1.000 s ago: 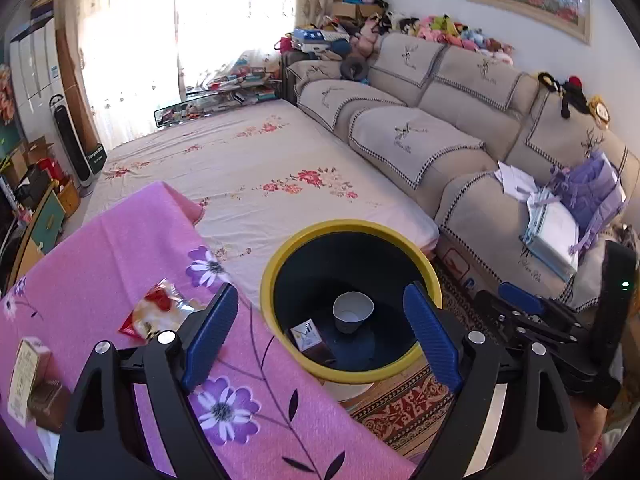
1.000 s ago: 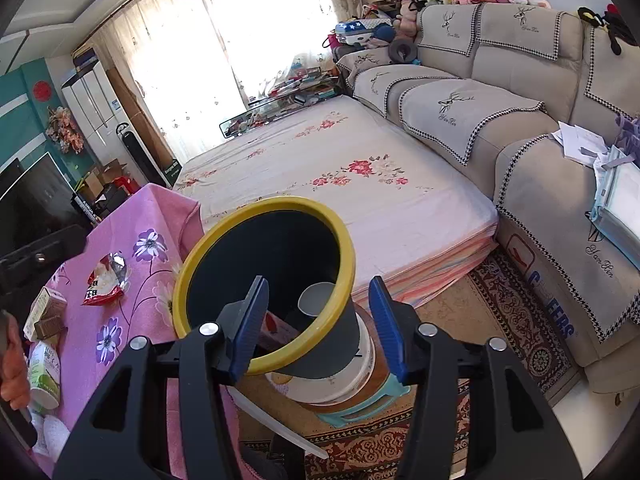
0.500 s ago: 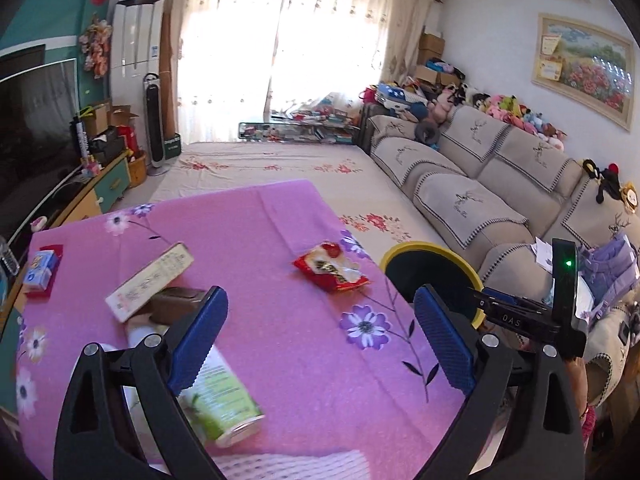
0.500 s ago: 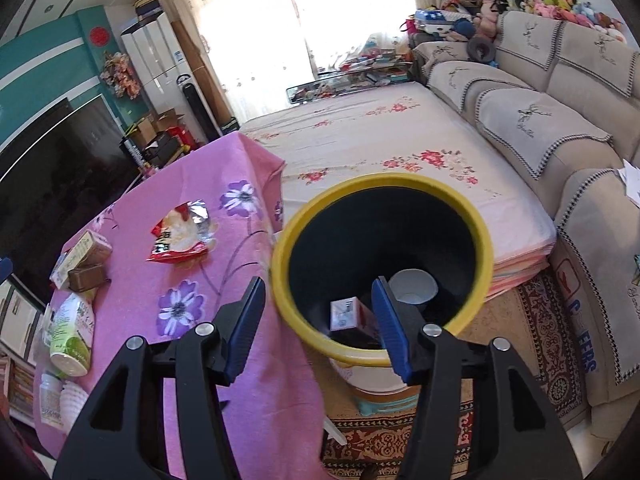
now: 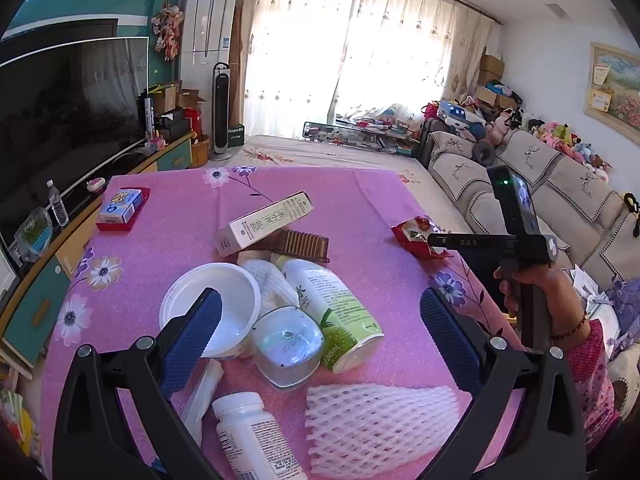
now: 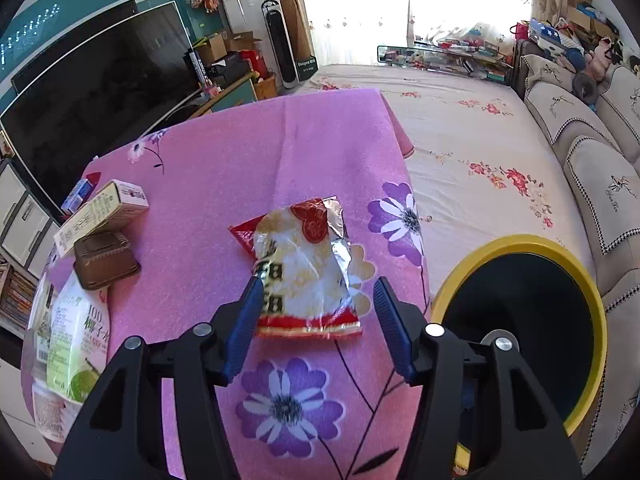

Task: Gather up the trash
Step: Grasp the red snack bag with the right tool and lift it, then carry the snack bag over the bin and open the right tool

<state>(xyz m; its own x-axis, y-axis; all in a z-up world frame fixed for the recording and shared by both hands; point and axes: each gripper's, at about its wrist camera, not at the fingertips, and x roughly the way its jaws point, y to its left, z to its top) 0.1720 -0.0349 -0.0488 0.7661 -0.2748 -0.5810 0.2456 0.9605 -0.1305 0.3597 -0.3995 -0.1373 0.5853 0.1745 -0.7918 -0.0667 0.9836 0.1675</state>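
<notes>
Trash lies across the pink foam-textured worktop: the right tool (image 6: 318,318), jaws spread and empty, frames a crinkly red-and-foil snack wrapper (image 6: 306,270) at its 12 o'clock, where half a second ago it framed the yellow-rimmed round bin (image 6: 520,328), now at 3 o'clock with its inside dark. The left tool (image 5: 320,336), jaws spread and empty, has swung from the bin to a cluster at 12 o'clock: a white round tub (image 5: 218,304), a clear lidded cup (image 5: 288,346), a green-labelled carton (image 5: 336,308), with white foam netting (image 5: 380,424) at 6 o'clock.
</notes>
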